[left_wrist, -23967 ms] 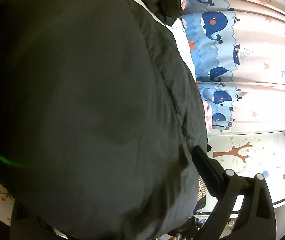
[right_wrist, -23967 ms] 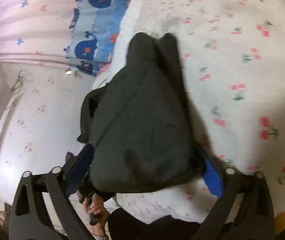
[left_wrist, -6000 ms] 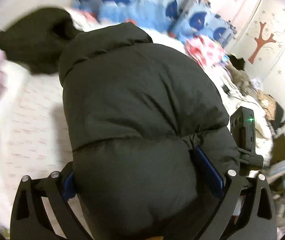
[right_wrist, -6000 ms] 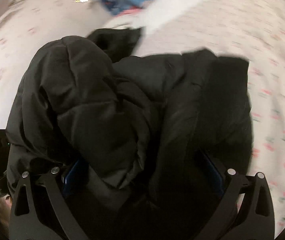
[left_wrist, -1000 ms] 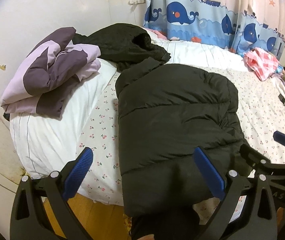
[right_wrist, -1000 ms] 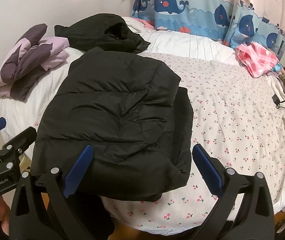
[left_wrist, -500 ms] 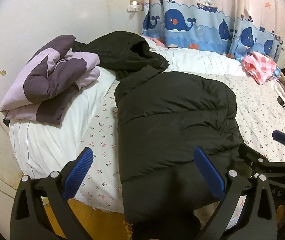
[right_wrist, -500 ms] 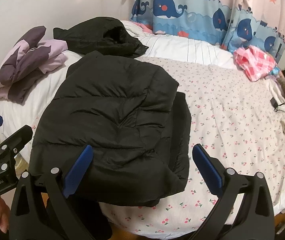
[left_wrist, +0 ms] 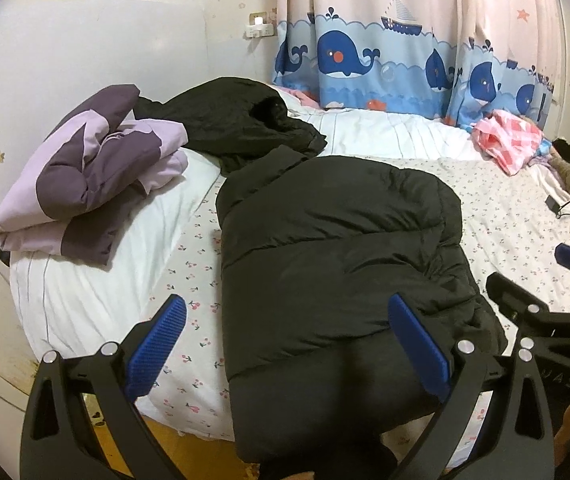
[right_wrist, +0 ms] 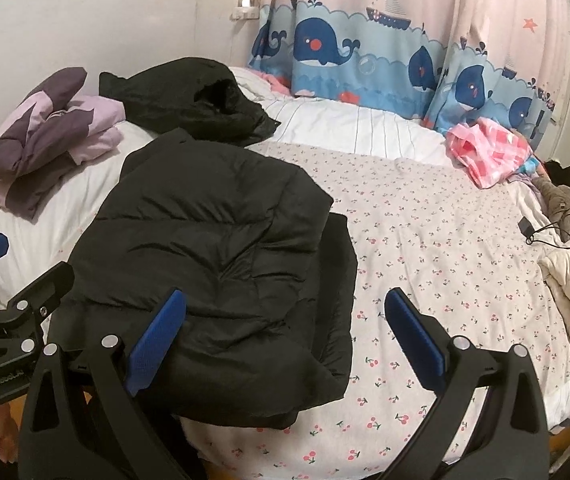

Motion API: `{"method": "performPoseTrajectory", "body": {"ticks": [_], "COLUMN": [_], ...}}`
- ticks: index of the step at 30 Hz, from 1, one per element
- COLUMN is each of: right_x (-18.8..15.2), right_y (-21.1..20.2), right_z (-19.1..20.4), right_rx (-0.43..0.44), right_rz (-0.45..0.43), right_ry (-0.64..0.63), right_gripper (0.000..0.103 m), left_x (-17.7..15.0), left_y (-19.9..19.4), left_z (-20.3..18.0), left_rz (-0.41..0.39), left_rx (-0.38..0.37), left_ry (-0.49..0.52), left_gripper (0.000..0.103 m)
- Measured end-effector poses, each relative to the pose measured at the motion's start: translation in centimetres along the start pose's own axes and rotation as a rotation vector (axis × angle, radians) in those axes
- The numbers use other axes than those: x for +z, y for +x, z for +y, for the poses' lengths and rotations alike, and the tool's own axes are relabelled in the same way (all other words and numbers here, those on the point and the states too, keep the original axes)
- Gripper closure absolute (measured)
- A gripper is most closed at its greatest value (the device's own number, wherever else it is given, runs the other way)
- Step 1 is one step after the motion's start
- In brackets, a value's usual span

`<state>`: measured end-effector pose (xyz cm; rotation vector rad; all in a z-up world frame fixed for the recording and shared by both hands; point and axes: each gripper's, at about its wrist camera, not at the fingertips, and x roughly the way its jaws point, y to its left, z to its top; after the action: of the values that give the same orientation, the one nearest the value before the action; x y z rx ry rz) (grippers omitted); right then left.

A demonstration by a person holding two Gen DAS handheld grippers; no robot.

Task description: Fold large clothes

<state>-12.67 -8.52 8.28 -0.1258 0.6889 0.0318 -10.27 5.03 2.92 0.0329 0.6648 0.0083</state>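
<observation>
A black puffer jacket (left_wrist: 333,248) (right_wrist: 213,256) lies folded on the bed (right_wrist: 437,264), its lower end hanging over the near edge. My left gripper (left_wrist: 285,340) is held open above that near end, holding nothing. My right gripper (right_wrist: 285,332) is also open and empty, over the jacket's right edge. Each gripper shows at the side of the other's view: the right one (left_wrist: 557,292), the left one (right_wrist: 9,280).
A folded purple and lilac jacket (left_wrist: 85,176) and a second black jacket (left_wrist: 233,124) lie at the bed's far left. A pink checked garment (right_wrist: 485,152) sits far right by the whale curtain (right_wrist: 365,56). A cream garment (right_wrist: 569,280) and a cable lie at the right edge.
Both grippers have drawn back and risen a little from the jacket; the view has tilted up. The jacket itself has stayed in place.
</observation>
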Motion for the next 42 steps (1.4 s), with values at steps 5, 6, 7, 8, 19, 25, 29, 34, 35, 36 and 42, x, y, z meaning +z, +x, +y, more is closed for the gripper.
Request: {"method": "performPoseTrajectory", "body": {"ticks": [5, 6, 7, 8, 19, 25, 29, 34, 35, 36, 42], "right_x": [0.0, 0.0, 0.0, 0.0, 0.0, 0.0, 0.1, 0.0, 0.0, 0.0, 0.1], "right_y": [0.0, 0.0, -0.1, -0.1, 0.0, 0.1, 0.4, 1.0, 1.1, 1.2, 1.5], "right_z": [0.1, 0.2, 0.3, 0.4, 0.1, 0.3, 0.5, 0.6, 0.7, 0.8, 0.9], "right_rx": [-0.027, -0.039, -0.060, -0.074, -0.018, 0.006, 0.008, -0.007, -0.013, -0.021, -0.037], "right_rz": [-0.010, -0.013, -0.017, -0.019, -0.017, -0.011, -0.002, 0.016, 0.018, 0.019, 0.023], "right_ry": [-0.001, -0.005, -0.013, -0.022, -0.005, 0.010, 0.009, 0.006, 0.003, 0.001, -0.006], "right_gripper": [0.007, 0.007, 0.007, 0.007, 0.007, 0.007, 0.007, 0.007, 0.007, 0.007, 0.007], "left_x": [0.0, -0.1, -0.1, -0.1, -0.1, 0.0, 0.0, -0.1, -0.2, -0.2, -0.3], "left_y": [0.3, 0.4, 0.5, 0.5, 0.7, 0.6, 0.7, 1.0, 1.1, 1.1, 1.2], "left_z": [-0.3, -0.2, -0.1, 0.0, 0.0, 0.1, 0.2, 0.2, 0.2, 0.2, 0.2], "left_rz": [0.006, 0.010, 0.014, 0.014, 0.021, 0.011, 0.018, 0.027, 0.029, 0.031, 0.036], "left_rx": [0.029, 0.028, 0.023, 0.022, 0.086, 0.089, 0.072, 0.069, 0.066, 0.066, 0.058], "left_ry": [0.018, 0.015, 0.008, 0.003, -0.014, -0.023, -0.034, -0.037, -0.038, -0.037, -0.038], "left_gripper": [0.006, 0.006, 0.006, 0.006, 0.006, 0.006, 0.006, 0.006, 0.006, 0.006, 0.006]}}
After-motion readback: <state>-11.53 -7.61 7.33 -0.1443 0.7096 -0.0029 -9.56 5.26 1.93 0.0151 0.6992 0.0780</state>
